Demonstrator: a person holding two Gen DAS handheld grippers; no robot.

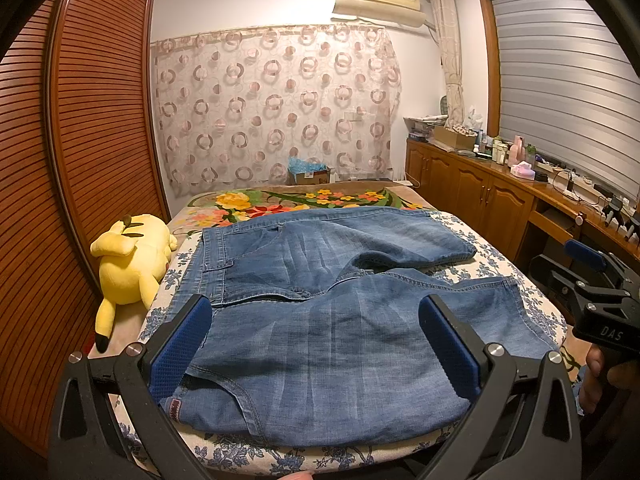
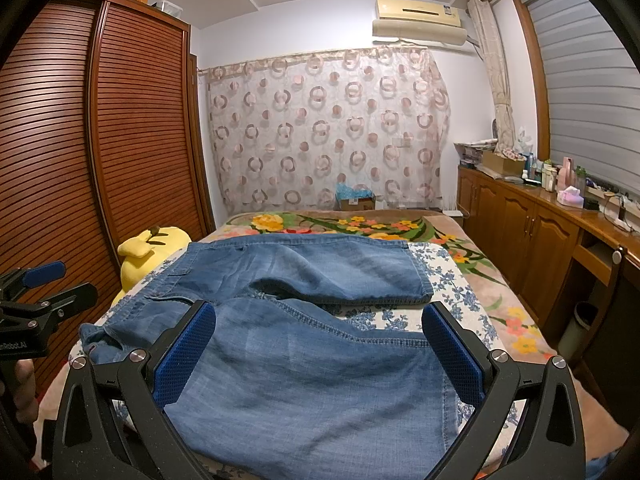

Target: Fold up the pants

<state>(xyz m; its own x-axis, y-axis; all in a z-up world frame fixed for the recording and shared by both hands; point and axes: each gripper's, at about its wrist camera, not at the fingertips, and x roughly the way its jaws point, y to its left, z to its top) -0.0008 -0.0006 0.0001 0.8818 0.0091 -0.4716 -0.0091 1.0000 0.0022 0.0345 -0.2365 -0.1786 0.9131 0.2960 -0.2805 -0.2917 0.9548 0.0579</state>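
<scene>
Blue denim pants [image 1: 320,320] lie spread flat on a floral-covered board, waistband to the left, both short legs pointing right; they also show in the right wrist view [image 2: 304,360]. My left gripper [image 1: 316,344] is open and empty, hovering above the near leg close to the waistband end. My right gripper [image 2: 320,352] is open and empty, above the near leg toward its hem. Each gripper shows at the edge of the other's view: the right one [image 1: 592,280], the left one [image 2: 36,292].
A yellow plush toy [image 1: 128,264] lies left of the pants. A flowered blanket [image 1: 304,200] covers the bed behind. A louvred wardrobe [image 1: 80,140] stands on the left, and a wooden cabinet [image 1: 480,188] with bottles runs along the right.
</scene>
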